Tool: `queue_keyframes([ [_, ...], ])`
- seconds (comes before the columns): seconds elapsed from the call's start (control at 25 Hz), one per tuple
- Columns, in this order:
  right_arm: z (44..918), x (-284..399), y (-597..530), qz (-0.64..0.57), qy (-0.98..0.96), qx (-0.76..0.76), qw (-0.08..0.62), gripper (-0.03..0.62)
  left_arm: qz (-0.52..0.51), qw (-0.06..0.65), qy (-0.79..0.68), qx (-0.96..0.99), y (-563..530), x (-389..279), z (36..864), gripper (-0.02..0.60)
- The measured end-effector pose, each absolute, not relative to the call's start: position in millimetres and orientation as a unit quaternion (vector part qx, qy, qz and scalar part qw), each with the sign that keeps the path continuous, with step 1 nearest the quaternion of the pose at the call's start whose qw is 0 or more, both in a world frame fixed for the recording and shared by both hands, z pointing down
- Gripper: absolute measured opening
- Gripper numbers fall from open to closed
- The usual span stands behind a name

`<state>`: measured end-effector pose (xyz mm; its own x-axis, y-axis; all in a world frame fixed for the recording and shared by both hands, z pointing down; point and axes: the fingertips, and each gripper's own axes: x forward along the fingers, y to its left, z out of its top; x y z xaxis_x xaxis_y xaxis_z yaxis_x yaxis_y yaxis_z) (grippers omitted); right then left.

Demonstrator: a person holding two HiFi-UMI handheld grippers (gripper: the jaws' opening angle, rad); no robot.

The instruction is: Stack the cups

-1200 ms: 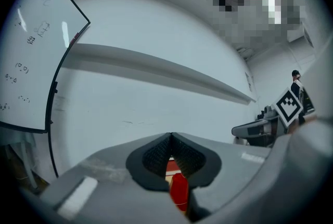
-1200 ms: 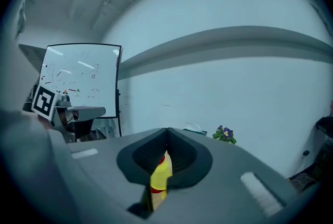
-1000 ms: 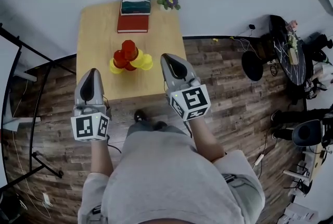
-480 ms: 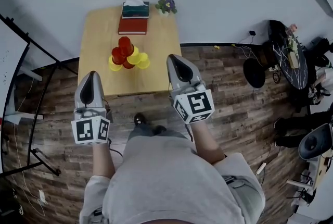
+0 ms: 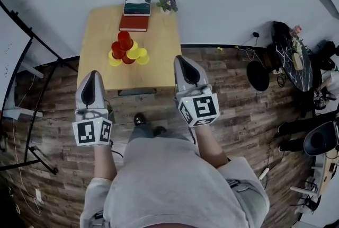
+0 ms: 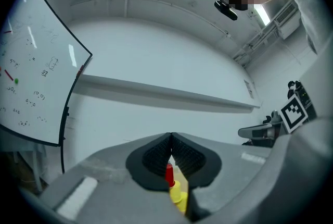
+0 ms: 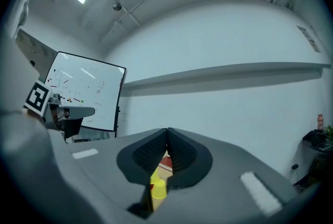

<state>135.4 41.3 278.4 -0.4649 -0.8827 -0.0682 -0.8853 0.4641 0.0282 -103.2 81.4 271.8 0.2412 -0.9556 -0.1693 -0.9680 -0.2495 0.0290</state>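
As red and yellow plastic cups (image 5: 127, 50) cluster upper centre, jaws clenched.
Grey left gripper (image 5: 92, 73) and right gripper (image 5: 181, 58) grasp nothing.

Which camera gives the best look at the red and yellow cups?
The head view: it shows the whole cluster of cups from above on the wooden table. The left gripper view and right gripper view each catch only a sliver of them between the closed jaws.
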Motion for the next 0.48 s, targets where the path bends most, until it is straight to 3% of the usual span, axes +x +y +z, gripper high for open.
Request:
queue_keyframes([
  [0.48, 274, 145, 56, 0.033, 0.856, -0.515, 0.026, 0.002, 0.082, 0.047, 0.609, -0.787, 96, -89, 265, 0.005],
])
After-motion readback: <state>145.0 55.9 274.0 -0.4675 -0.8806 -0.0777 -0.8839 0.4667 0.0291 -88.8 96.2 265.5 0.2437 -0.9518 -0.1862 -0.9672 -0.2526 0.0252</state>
